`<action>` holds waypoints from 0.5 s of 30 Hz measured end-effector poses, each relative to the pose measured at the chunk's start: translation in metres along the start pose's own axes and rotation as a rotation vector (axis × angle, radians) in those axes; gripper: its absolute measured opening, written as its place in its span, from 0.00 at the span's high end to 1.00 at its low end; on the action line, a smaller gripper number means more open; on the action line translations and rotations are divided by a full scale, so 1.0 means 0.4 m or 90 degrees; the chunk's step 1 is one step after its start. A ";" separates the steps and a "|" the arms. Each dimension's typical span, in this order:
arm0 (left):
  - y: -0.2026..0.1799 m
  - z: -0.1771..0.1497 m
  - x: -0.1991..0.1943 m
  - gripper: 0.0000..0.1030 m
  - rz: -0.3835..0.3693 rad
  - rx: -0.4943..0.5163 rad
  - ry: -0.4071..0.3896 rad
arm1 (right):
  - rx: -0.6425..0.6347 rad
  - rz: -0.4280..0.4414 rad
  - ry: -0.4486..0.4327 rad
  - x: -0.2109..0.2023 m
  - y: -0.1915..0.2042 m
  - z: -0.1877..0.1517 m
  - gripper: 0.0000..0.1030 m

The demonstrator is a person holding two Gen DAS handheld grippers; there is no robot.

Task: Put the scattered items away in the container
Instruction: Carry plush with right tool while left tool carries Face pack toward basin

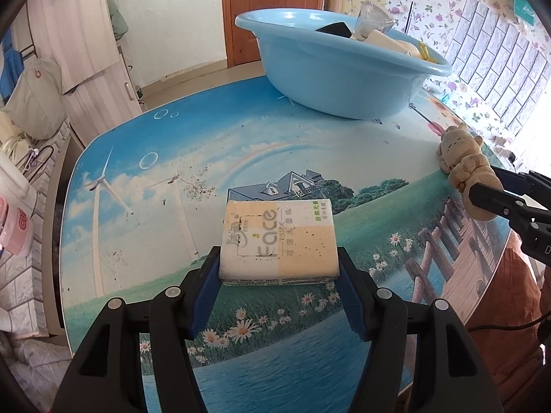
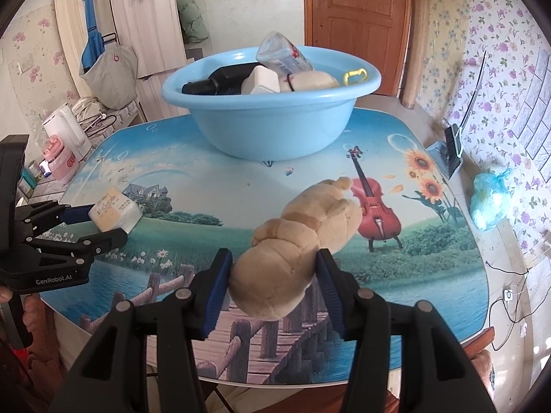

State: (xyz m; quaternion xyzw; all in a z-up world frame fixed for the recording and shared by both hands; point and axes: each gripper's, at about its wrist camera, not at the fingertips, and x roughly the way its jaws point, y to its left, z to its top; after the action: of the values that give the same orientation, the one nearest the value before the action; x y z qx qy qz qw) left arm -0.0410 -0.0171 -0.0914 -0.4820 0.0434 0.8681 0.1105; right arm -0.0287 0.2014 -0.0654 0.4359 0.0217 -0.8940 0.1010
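Note:
A tissue pack [image 1: 279,241] printed "Face" sits between the blue pads of my left gripper [image 1: 279,261], which is shut on its two sides just above the picture-printed table [image 1: 172,179]. My right gripper [image 2: 273,261] is shut on a tan plush toy [image 2: 292,241] that sticks out forward over the table. The light blue basin [image 1: 327,82] stands at the far end and holds a clear bottle [image 2: 282,55], a black item, a white box and other things. From the right wrist view the left gripper [image 2: 106,222] holds the pack [image 2: 113,208] at the left; the basin [image 2: 268,130] is straight ahead.
A blue plastic bag [image 2: 489,203] lies at the table's right edge, with a brush and dustpan [image 2: 451,148] behind it. A white kettle [image 2: 65,127] and a pink cup [image 2: 60,161] stand on a counter off the table's left. A wooden door [image 2: 358,24] is behind the basin.

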 end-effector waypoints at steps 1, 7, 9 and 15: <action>-0.001 0.000 0.000 0.39 0.002 0.002 -0.001 | -0.001 -0.001 0.001 0.002 0.002 0.000 0.50; -0.003 0.002 0.002 0.38 0.006 0.003 -0.006 | -0.006 0.000 0.007 0.016 0.015 0.002 0.32; -0.002 0.002 0.002 0.37 0.007 0.002 -0.008 | -0.013 0.001 0.007 0.023 0.023 0.004 0.29; 0.000 0.001 0.005 0.31 0.012 -0.003 -0.017 | -0.019 -0.015 0.011 0.056 0.030 0.003 0.26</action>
State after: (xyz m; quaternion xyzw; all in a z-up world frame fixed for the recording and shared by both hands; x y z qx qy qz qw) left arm -0.0424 -0.0168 -0.0928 -0.4701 0.0441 0.8756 0.1020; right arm -0.0406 0.1857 -0.0815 0.4418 0.0414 -0.8909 0.0966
